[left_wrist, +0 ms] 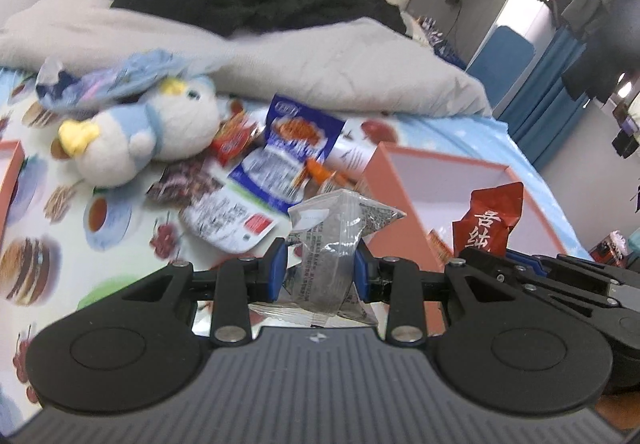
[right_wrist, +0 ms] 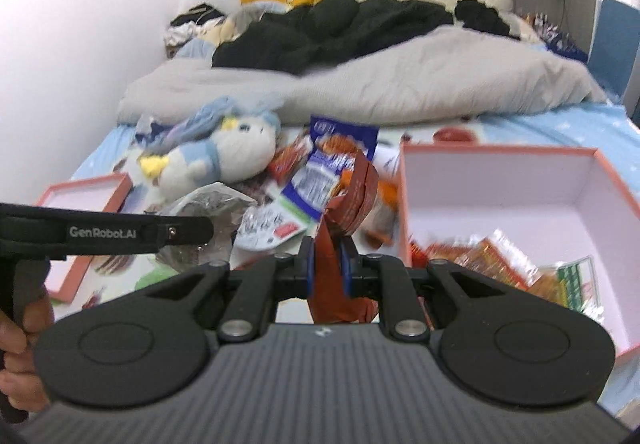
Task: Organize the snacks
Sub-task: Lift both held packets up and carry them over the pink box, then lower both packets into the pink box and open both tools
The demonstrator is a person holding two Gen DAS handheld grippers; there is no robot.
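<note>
My left gripper [left_wrist: 320, 268] is shut on a clear silver-grey snack packet [left_wrist: 332, 240], held above the bed beside the pink box [left_wrist: 400, 180]. My right gripper [right_wrist: 327, 264] is shut on a dark red snack packet [right_wrist: 344, 216], held just left of the pink box [right_wrist: 404, 204]; the red packet also shows in the left wrist view [left_wrist: 490, 220]. Several snacks [right_wrist: 488, 260] lie inside the box. A pile of loose snack packets [left_wrist: 280, 156] lies on the bed sheet, including a blue-and-white packet [right_wrist: 340, 156].
A blue-and-white plush toy [left_wrist: 160, 136] lies left of the pile. A second pink box or lid [right_wrist: 80, 204] sits at the left. A grey duvet [right_wrist: 400, 84] and black clothes [right_wrist: 340, 24] cover the far bed. The left gripper's body [right_wrist: 100, 232] shows in the right wrist view.
</note>
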